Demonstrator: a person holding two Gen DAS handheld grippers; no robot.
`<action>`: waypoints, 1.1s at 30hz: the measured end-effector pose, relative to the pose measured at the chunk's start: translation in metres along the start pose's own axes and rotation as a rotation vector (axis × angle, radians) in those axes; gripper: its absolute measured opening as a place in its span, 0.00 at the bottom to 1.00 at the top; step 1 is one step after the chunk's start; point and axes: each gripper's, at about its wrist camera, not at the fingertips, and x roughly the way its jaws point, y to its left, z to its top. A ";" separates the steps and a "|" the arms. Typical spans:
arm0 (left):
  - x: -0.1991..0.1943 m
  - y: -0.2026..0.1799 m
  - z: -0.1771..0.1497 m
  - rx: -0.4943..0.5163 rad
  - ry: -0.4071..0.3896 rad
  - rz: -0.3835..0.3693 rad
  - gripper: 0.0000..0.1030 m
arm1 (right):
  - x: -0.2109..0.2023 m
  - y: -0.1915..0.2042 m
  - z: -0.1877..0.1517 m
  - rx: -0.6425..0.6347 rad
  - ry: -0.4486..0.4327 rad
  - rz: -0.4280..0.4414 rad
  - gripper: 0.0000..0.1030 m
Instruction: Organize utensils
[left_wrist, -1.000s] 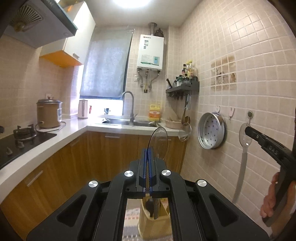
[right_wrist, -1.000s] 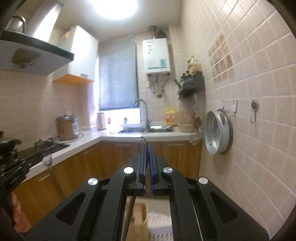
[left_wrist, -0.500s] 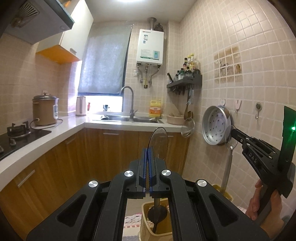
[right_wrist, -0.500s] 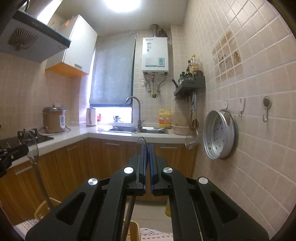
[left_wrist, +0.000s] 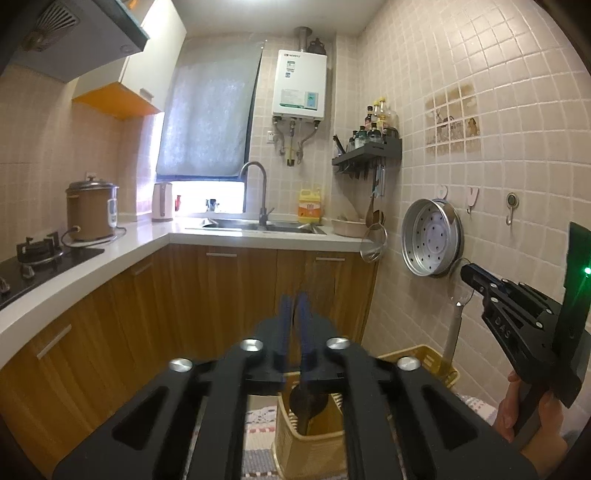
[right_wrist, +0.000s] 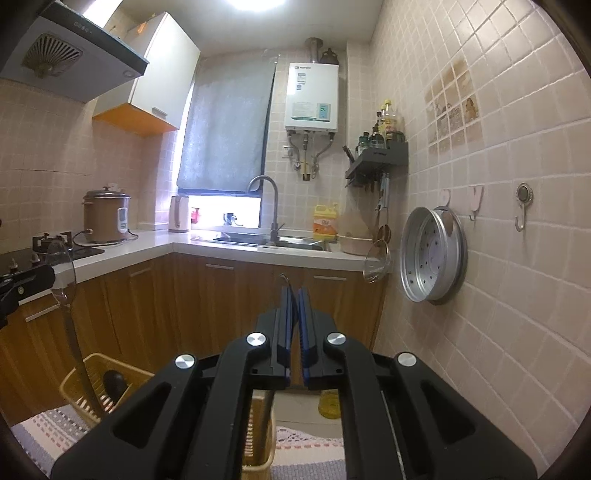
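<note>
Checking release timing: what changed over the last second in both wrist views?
Both came lower. The left tongs have just been opening; nothing shows between their pads now, and the clear spoon stands handle-down in the yellow basket. The right tongs brought the grey-handled spoon down from the wall hook, staying shut on it. The rest of the kitchen is unchanged.

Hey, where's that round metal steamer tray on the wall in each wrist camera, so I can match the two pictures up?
Left wrist view: the steamer tray hangs on the tiled wall, right of centre, about mid-height.
Right wrist view: the steamer tray is also right of centre on the same wall, seen more edge-on.
Shared landmark: the white water heater, high on the back wall above the sink in both.
</note>
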 end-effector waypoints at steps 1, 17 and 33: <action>-0.005 0.002 0.001 -0.016 -0.007 -0.001 0.34 | -0.004 0.000 0.001 -0.001 0.002 -0.002 0.06; -0.091 0.001 0.017 -0.086 -0.030 -0.037 0.37 | -0.081 -0.003 0.013 0.008 0.037 0.051 0.38; -0.158 0.008 -0.031 -0.196 0.179 -0.041 0.37 | -0.136 0.007 -0.026 0.043 0.392 0.219 0.38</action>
